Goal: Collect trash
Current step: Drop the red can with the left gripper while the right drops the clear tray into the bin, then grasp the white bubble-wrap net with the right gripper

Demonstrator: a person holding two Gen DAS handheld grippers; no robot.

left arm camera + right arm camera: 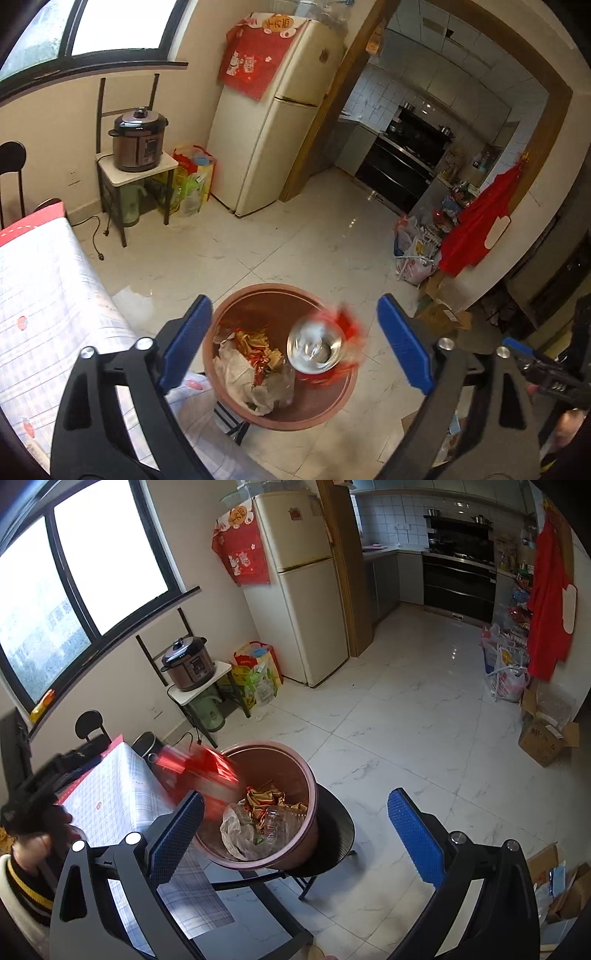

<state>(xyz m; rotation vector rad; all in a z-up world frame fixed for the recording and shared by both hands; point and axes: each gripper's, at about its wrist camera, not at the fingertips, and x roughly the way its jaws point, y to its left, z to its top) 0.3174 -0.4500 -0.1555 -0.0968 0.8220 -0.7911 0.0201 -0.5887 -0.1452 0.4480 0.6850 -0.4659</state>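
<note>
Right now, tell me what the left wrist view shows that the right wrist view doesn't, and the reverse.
Only the left wrist view shows the red can's silver end face, blurred between the open left gripper's fingers, above the bin.

Only the right wrist view shows the black stool under the bin, and the can's red side at the bin's rim.

Both show the pink bin holding crumpled wrappers, the checked tablecloth, the fridge and the pressure cooker.
</note>
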